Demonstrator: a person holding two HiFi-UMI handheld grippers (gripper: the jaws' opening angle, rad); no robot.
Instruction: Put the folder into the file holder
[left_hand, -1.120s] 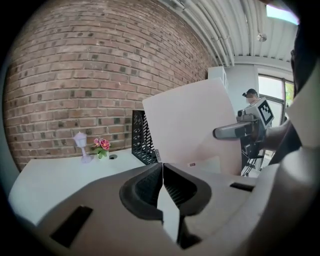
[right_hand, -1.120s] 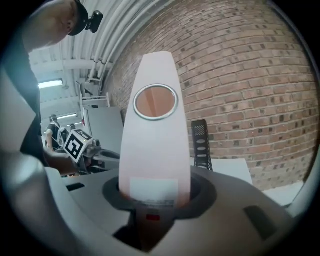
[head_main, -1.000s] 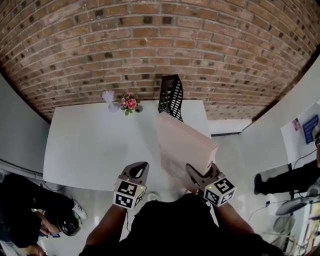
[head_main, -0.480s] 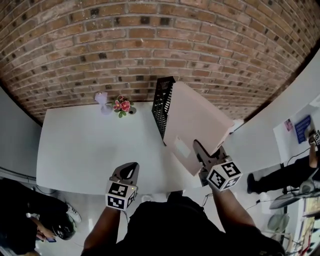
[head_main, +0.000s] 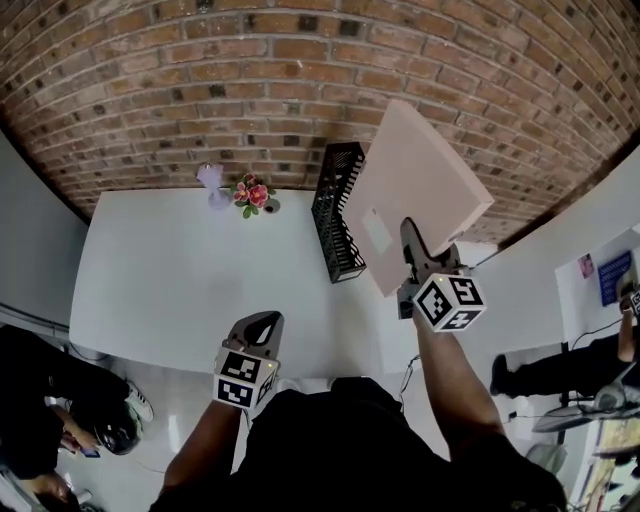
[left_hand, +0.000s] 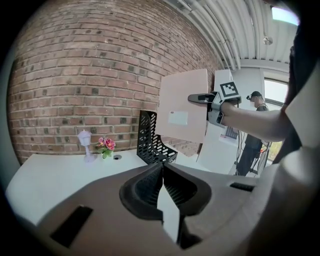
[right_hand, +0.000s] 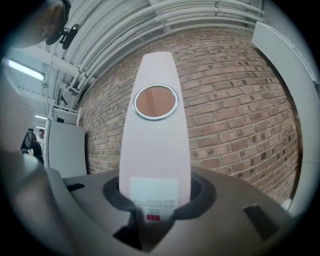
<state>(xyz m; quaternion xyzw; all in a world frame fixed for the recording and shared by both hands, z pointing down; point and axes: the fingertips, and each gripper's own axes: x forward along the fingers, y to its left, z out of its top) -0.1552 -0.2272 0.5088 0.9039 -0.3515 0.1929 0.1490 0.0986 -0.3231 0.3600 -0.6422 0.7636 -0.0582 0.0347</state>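
**Head view:** the right gripper (head_main: 412, 238) holds the pink box folder (head_main: 415, 190) aloft and tilted. It is above and just right of the black mesh file holder (head_main: 338, 220), which stands on the white desk (head_main: 180, 290). The left gripper (head_main: 262, 325) hangs idle by the near edge.

**Left gripper view:** its jaws are closed on nothing.

**Right gripper view:** the jaws clamp the folder's labelled spine.

A clean insertion probably calls for squaring the folder with the holder's opening, then lowering it.

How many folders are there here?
1: the pale pink cardboard folder, held up by the right gripper near the black mesh file holder, which looks empty.
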